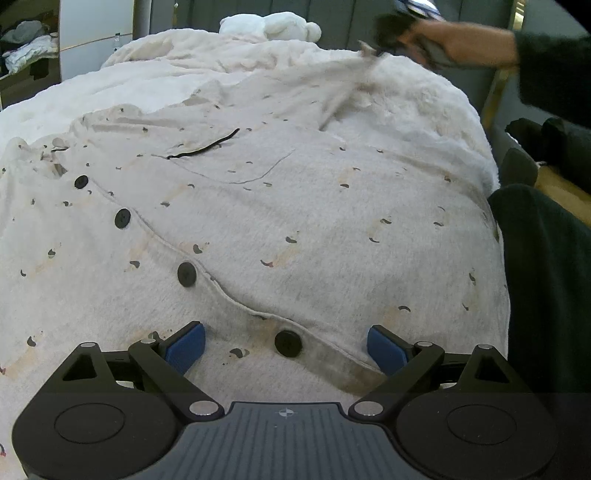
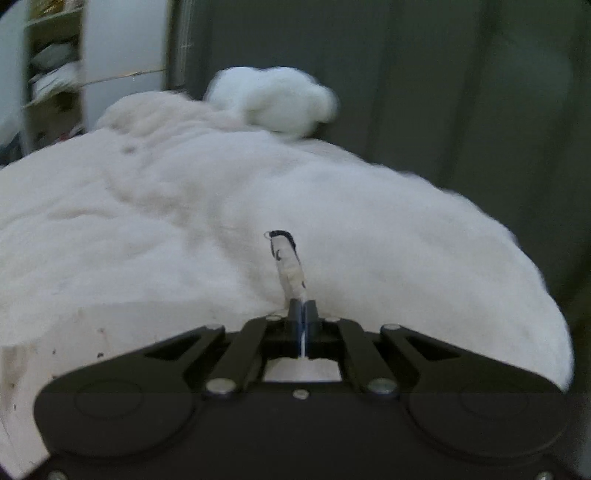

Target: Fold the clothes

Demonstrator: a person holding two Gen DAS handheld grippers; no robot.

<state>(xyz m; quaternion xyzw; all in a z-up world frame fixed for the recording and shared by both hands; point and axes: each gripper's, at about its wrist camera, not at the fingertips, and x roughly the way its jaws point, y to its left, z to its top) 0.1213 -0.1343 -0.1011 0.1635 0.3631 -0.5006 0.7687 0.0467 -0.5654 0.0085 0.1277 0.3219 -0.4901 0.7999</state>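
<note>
A pale grey patterned shirt (image 1: 288, 221) with a row of black buttons (image 1: 186, 274) lies spread on a fluffy white blanket (image 1: 436, 107). My left gripper (image 1: 286, 345) hovers just over the shirt's near hem, open, its blue pads on either side of the lowest button. In the left wrist view my right gripper (image 1: 373, 53) is at the far right of the bed, pulling one end of the shirt taut. The right wrist view shows my right gripper (image 2: 303, 314) shut on a thin strip of that shirt cloth (image 2: 290, 266), which sticks up past the pads.
A white plush toy (image 1: 273, 24) sits at the head of the bed against a dark green padded headboard (image 2: 424, 92). Shelves with clutter (image 1: 26, 51) stand at the far left. A person's dark-clothed leg (image 1: 546, 280) is beside the bed's right edge.
</note>
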